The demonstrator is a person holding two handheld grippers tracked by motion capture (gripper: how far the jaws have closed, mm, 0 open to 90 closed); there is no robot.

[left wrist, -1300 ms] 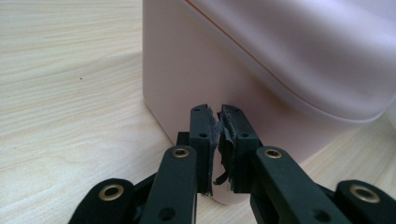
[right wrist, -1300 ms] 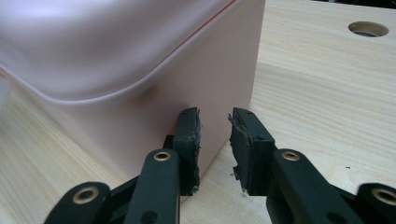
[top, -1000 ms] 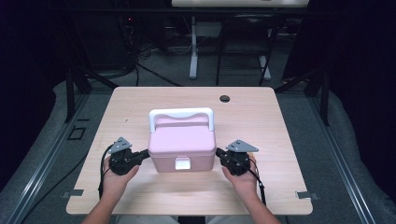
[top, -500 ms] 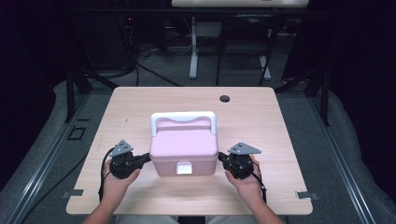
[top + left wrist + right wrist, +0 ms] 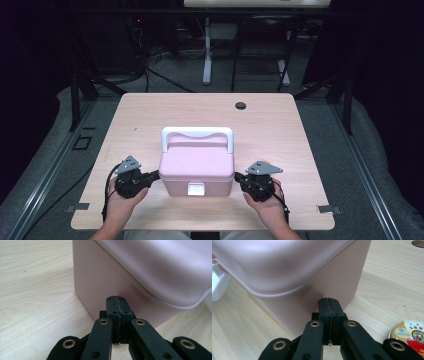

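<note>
Pink box (image 5: 197, 171) with white handle (image 5: 197, 134) sits near the front edge of the tabletop (image 5: 150, 115), roughly centred between the left and right edges, white latch (image 5: 195, 189) facing the person. Lid looks down and latch looks shut, though the latch is too small to be sure.

Left gripper (image 5: 155, 175) has its jaws pressed flat together, nothing between them, tip against the box's left wall low down; left gripper view shows the closed tip (image 5: 117, 302) right at the pink wall (image 5: 100, 285), under the lid's overhang. Right gripper (image 5: 239, 177) same: jaws together, empty, tip at the right wall; right gripper view shows the closed tip (image 5: 329, 303) at the wall (image 5: 332, 277) just below the lid rim. Both hands (image 5: 122, 200) (image 5: 265, 200) low by the front edge.

Step in hand, as I read it: box squeezed between two closed tips, either to slide or steady it, not a pinch grip.

Next move likely needs even pressure from both sides so the box does not twist or skid; if the aim is opening, one tip has to come round to the front latch while the other braces the box

Small round hole (image 5: 241, 105) near the far edge, well clear. A round printed tin or lid (image 5: 409, 331) lies on the table in the right gripper view, apart from the box
</note>
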